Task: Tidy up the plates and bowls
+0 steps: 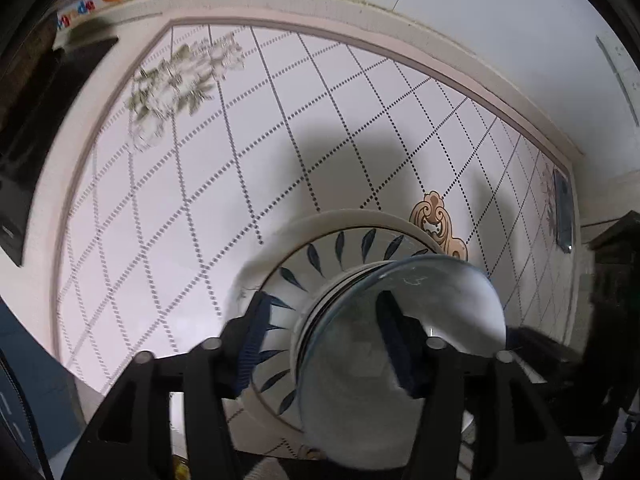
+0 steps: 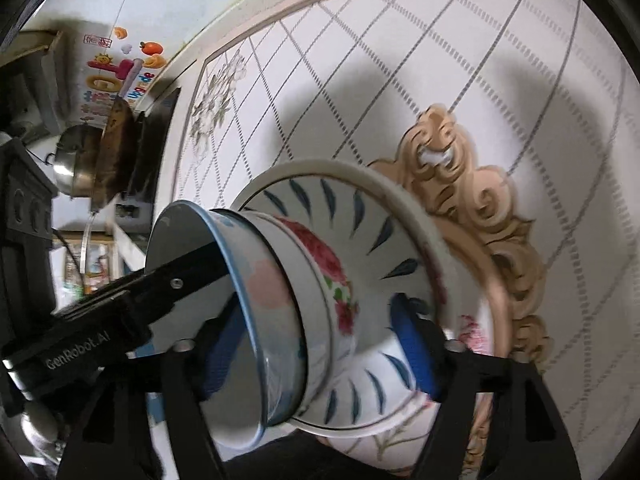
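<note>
My left claw [image 1: 328,344] pinches the bowl [image 1: 400,332]; my right claw [image 2: 316,340] straddles the stack [image 2: 360,272], grip unclear: tilting may topple it.

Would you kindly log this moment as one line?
stage: stacking | left gripper: around glass bowl | right gripper: straddling nested bowls | base: leaf-pattern plate

A stack of dishes sits between the tool's fingers: a cream plate [image 2: 404,196] lowest, on it a blue-leaf patterned plate [image 2: 384,248], then a rose-printed bowl [image 2: 320,280], and topmost a blue-rimmed bowl [image 2: 256,296], possibly glass in the blurred left view [image 1: 400,320].
</note>
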